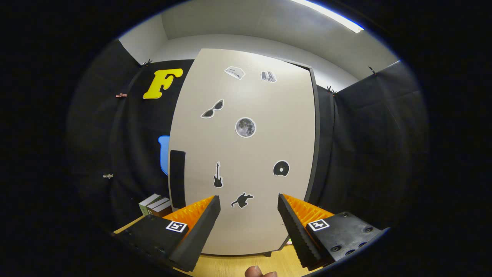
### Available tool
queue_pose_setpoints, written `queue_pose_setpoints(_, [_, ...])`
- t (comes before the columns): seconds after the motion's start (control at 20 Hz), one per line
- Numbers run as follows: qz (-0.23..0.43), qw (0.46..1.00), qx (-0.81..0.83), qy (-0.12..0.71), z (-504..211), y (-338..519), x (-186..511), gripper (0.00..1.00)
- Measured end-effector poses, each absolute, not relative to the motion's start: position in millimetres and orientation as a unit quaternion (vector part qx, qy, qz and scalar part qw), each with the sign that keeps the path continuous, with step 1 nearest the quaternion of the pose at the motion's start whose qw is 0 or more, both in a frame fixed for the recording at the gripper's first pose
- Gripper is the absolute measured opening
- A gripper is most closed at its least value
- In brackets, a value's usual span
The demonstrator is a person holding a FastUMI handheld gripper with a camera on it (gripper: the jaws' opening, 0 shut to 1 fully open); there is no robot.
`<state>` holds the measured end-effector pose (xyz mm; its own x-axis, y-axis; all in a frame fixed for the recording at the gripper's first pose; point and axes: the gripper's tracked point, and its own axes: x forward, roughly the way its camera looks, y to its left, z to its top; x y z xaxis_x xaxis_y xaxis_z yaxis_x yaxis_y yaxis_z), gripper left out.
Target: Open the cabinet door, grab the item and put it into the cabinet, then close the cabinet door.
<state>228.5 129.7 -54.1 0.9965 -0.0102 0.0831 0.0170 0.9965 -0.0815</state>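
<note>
Black cloth walls close in the booth on both sides of a tall pale cabinet, which stands on a light wood-grain desk. Its door lies shut, flat and matte, dotted with small stickers, with a dark rectangular handle set upright near its left edge. Left of the cabinet, low against the cloth, a small stack of boxes rests on the desk; whether one of these is the item to stow I cannot tell. The claw is released, its two fingers spread wide with nothing between them, their ribbed inner faces pointed at the lower part of the door. A fingertip of a person shows below the cabinet, at the desk's near side.

A shut door fits either the cabinet waiting to be opened or already closed on the item; the inside is hidden. If opening is at hand, the handle sits left of the claw, so the fingers would need to straddle that slim bar squarely and pull along the door's swing, not straight back
</note>
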Motion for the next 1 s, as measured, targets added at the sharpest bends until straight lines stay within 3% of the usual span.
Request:
queue_pose_setpoints(0.35, [-0.002,0.997,-0.047,-0.066,-47,134,224,0.98])
queue_pose_setpoints(1.0, [-0.008,1.000,-0.019,-0.005,-99,108,225,0.98])
